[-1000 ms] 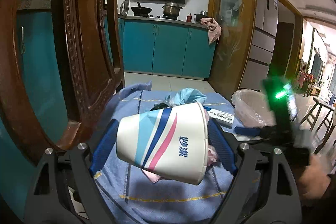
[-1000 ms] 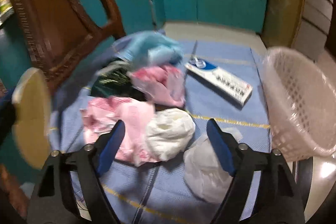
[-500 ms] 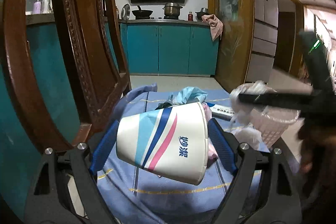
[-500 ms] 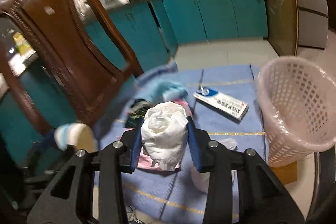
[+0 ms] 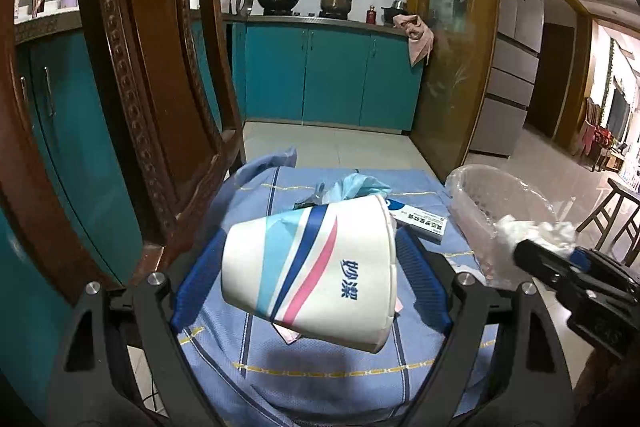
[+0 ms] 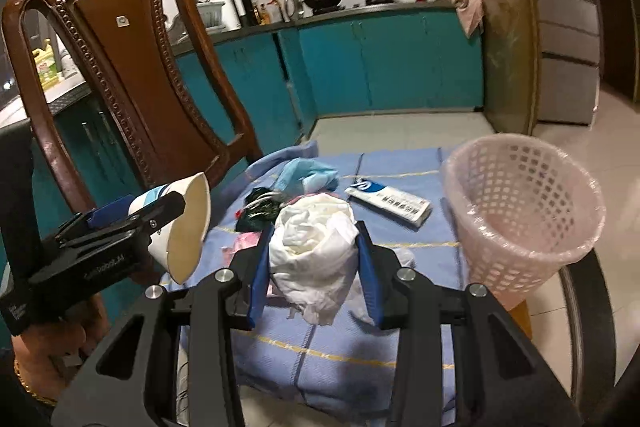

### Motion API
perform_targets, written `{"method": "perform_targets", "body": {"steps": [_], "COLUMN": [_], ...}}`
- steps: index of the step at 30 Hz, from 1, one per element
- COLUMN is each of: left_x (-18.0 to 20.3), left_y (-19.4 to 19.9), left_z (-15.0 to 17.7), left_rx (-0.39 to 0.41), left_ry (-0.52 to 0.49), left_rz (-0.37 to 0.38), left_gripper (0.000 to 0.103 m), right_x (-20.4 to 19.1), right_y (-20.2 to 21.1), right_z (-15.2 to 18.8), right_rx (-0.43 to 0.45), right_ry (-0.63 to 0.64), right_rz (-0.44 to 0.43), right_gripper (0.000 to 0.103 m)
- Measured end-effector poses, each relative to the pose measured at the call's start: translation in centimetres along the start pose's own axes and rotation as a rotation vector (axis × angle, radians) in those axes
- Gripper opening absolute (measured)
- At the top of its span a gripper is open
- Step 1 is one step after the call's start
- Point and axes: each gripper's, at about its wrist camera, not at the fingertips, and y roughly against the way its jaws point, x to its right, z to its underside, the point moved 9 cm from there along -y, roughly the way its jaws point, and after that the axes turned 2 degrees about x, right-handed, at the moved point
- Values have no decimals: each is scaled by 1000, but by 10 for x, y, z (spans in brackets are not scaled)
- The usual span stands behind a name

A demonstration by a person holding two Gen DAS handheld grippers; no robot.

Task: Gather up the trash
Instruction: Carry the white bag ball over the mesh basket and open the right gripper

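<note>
Carry step: my right gripper [image 6: 314, 255] clamps the white tissue wad [image 6: 314, 247] above the blue cloth [image 6: 340, 355], left of the pink basket [image 6: 520, 211]. My left gripper [image 5: 310, 267] grips the paper cup [image 5: 310, 267] sideways — near-left. Next — swing right over the rim, then release.

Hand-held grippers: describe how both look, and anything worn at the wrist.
Each hand-held gripper, left and right, has a black angular frame with silver bolts and two fingers faced with ribbed blue pads. In the right wrist view the left unit's black body bears small pale lettering, too blurred to read, and a gold chain bracelet shows at the wrist beneath it. No cables or sleeves show.
</note>
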Motion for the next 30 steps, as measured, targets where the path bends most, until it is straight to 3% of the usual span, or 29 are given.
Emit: {"method": "perform_targets", "body": {"steps": [9, 15, 24, 30], "left_x": [-6, -7, -2, 0], "left_y": [-10, -5, -13, -25], "left_z": [23, 19, 13, 15], "left_rx": [-16, 26, 13, -9], "left_ry": [-27, -34, -32, -24], "left_rz": [2, 3, 11, 29], "left_gripper": [85, 85, 85, 85], "right_x": [10, 7, 8, 66], "right_y": [-13, -8, -8, 4], "right_z": [13, 5, 5, -30], "right_rx": [12, 40, 29, 145], "right_ry": [32, 22, 29, -42], "right_rz": [51, 34, 39, 144], "right_gripper": [39, 39, 39, 39]}}
